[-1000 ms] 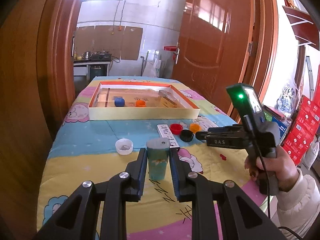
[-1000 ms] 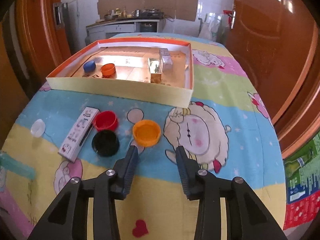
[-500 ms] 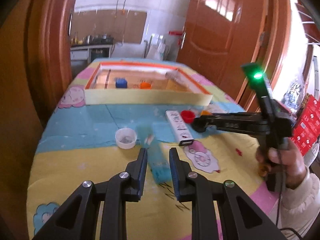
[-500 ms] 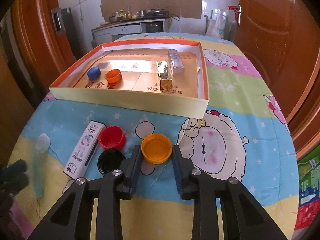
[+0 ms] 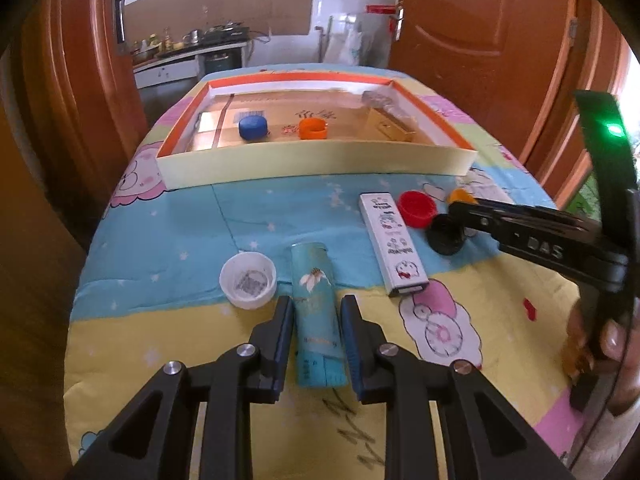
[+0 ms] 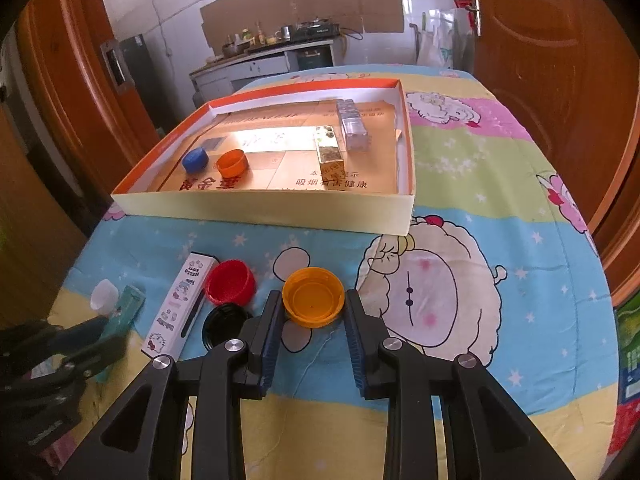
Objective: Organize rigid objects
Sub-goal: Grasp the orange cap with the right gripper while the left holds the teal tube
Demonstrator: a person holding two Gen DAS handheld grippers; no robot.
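A teal tube [image 5: 316, 312] lies flat on the cartoon cloth between the fingers of my left gripper [image 5: 316, 312]; the jaws are open with small gaps on both sides. My right gripper [image 6: 313, 316] is open around an orange cap [image 6: 313, 297] resting on the cloth. A red cap [image 6: 231, 282], a black cap [image 6: 222, 326] and a white slim box [image 6: 180, 305] lie to its left. The open orange-rimmed box [image 6: 264, 210] at the back holds a blue cap [image 6: 195, 159], an orange cap [image 6: 232, 163] and two small boxes.
A white cap [image 5: 248, 280] lies left of the teal tube. The bed's edges fall off left and right, with wooden doors [image 5: 472, 28] close on both sides. The right gripper [image 5: 460, 204] reaches in from the right in the left wrist view.
The teal tube went from upright between my left fingers to lying flat on the cloth. My right gripper moved forward so its fingers now flank the orange cap.
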